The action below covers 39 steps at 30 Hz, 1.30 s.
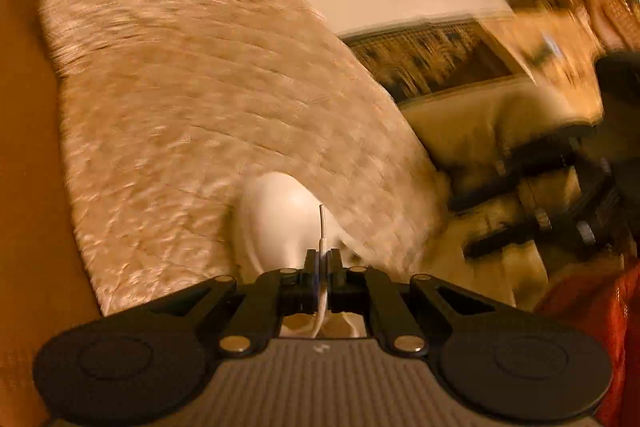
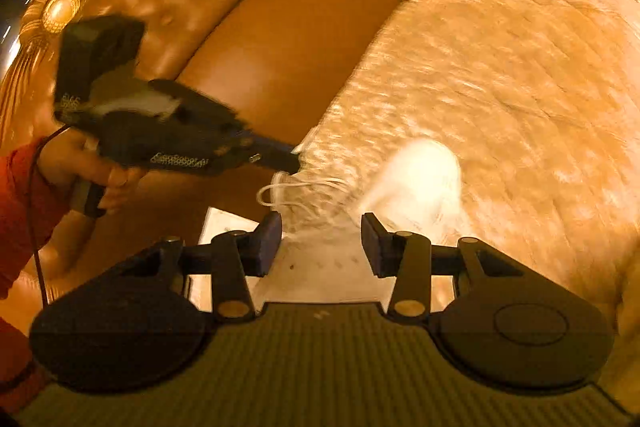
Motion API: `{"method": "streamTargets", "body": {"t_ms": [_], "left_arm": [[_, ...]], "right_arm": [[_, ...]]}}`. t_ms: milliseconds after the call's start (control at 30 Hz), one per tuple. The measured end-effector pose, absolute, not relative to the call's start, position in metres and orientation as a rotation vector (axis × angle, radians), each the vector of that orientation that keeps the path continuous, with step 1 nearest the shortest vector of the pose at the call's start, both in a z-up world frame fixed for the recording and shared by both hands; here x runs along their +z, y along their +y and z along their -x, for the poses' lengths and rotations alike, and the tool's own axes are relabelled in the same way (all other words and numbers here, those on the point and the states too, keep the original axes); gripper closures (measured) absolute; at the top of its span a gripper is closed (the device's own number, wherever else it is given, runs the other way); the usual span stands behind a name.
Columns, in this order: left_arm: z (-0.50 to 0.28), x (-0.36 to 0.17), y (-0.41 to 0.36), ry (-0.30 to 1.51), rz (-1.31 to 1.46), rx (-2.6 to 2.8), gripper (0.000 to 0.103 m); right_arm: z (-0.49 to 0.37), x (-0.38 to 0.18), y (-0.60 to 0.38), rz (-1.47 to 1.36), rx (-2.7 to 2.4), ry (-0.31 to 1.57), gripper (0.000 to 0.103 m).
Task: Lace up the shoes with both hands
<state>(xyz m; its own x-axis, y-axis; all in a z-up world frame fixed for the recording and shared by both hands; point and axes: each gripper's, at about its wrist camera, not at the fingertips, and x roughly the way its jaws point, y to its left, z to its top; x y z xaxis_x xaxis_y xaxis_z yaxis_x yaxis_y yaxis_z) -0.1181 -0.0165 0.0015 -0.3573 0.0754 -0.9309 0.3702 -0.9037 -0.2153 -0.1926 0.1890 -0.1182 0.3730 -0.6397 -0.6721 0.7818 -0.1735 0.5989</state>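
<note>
Lace (image 1: 322,227) is clamped in the left gripper (image 1: 322,261), tip poking up past the pads, w/ the white shoe (image 1: 280,219) just behind, bottom center on the quilt (image 1: 192,87). Right gripper (image 2: 321,241) stands apart, nothing btwn its fingers (shoe blurred beyond them). Hand (image 2: 86,167) w/ red sleeve (image 2: 20,195) at left of right view.

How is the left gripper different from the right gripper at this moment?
The left gripper is shut on the white shoelace; the right gripper is open and holds nothing. Both are black and point down at the white shoe on the beige blanket.
</note>
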Motion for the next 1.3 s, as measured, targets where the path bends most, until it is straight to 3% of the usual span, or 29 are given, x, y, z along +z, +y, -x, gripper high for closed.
{"method": "streamTargets", "body": {"t_ms": [533, 1300], "left_arm": [[0.187, -0.032, 0.062, 0.018, -2.484, -2.21, 0.1], [0.213, -0.047, 0.086, -0.4, -2.762, -2.119, 0.1]], "right_arm": [[0.204, -0.148, 0.219, -1.259, -1.28, 0.153, 0.053], [0.224, -0.176, 0.23, -1.328, -1.163, -0.003, 0.052]]}}
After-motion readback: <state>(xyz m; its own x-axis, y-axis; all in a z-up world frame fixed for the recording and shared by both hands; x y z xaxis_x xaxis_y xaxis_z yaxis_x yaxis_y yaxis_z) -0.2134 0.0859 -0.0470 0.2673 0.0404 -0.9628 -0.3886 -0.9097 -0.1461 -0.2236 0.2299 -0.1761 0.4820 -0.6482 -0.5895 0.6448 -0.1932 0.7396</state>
